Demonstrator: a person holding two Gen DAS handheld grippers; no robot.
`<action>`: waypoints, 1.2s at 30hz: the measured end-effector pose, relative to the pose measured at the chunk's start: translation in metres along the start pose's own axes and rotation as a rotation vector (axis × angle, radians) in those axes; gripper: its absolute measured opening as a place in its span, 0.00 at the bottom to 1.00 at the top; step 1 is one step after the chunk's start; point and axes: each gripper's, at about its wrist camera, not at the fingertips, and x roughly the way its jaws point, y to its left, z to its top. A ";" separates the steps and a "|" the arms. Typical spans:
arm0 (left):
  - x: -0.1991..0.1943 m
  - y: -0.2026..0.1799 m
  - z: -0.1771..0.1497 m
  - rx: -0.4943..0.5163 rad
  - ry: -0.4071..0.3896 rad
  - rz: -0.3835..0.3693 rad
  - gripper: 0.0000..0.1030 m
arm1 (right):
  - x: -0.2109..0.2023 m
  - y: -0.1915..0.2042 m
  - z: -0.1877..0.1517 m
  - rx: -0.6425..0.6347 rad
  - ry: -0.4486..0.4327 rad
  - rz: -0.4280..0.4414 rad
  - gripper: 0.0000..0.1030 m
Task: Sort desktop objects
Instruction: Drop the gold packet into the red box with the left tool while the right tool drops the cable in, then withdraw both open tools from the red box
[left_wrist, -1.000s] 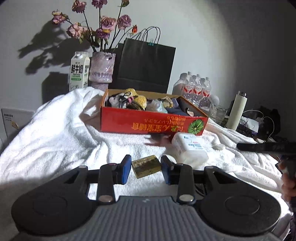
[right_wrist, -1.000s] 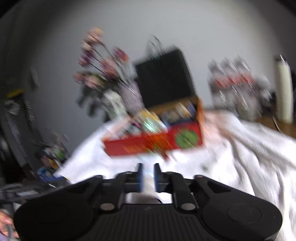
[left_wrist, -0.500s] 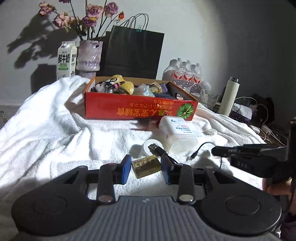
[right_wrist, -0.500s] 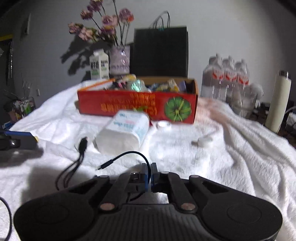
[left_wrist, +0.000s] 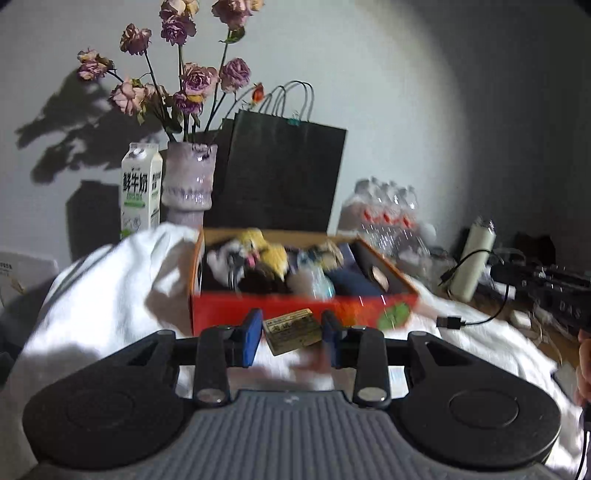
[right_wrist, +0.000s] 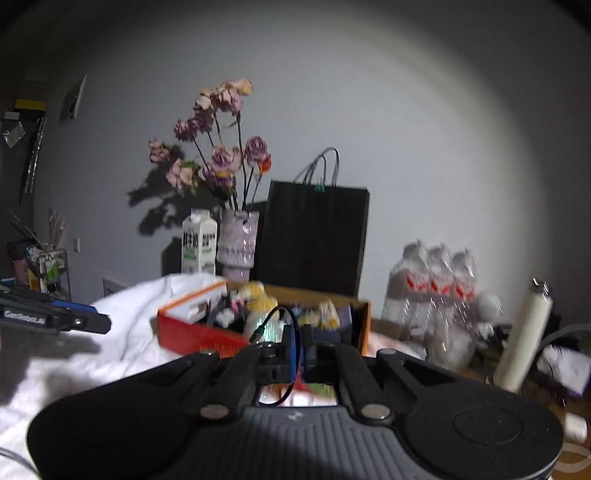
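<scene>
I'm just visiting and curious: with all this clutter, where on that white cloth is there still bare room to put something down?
The widest bare patch is the white towel left of the red box, below the milk carton. A narrower strip lies right of the box, crossed by the black cable. The box is crammed, and its far right, by the water bottles and flask, is crowded.

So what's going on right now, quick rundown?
Left claw gripping small yellow box. Right claw shut on black cable. Red box ahead, already crowded. Nothing blocking.
</scene>
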 end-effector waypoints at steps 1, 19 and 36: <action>0.013 0.004 0.015 -0.013 0.010 0.002 0.35 | 0.013 -0.002 0.011 0.007 0.005 0.019 0.01; 0.248 0.033 0.047 0.042 0.205 0.079 0.50 | 0.325 0.003 0.051 0.001 0.352 -0.034 0.01; 0.229 0.058 0.060 -0.050 0.144 0.119 0.83 | 0.306 -0.028 0.037 0.001 0.323 -0.098 0.69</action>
